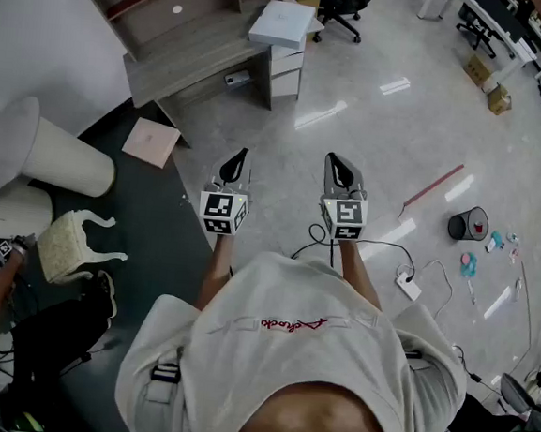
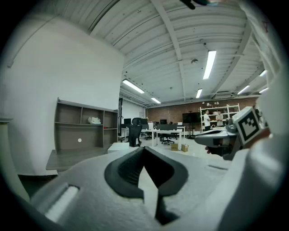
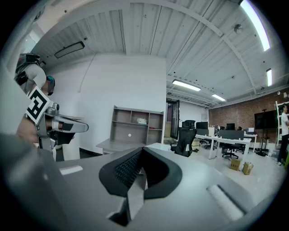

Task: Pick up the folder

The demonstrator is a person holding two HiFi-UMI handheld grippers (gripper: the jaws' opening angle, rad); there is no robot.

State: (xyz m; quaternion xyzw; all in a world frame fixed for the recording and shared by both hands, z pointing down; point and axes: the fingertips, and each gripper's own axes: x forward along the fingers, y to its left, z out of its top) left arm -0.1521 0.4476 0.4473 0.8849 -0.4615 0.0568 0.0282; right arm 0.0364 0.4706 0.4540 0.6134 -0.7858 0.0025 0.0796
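Both my jaws are clenched on nothing: the left gripper (image 1: 234, 165) and the right gripper (image 1: 340, 167) sit side by side, roughly level, above the pale floor (image 1: 390, 136); the white folder (image 1: 283, 23) lies flat at the end of the grey surface (image 1: 195, 55), over the drawer unit (image 1: 285, 72) — well apart from me, ahead of both jaws; a flat pink board (image 1: 151, 142) lies on the dark mat (image 1: 173, 202), nearer my left side.
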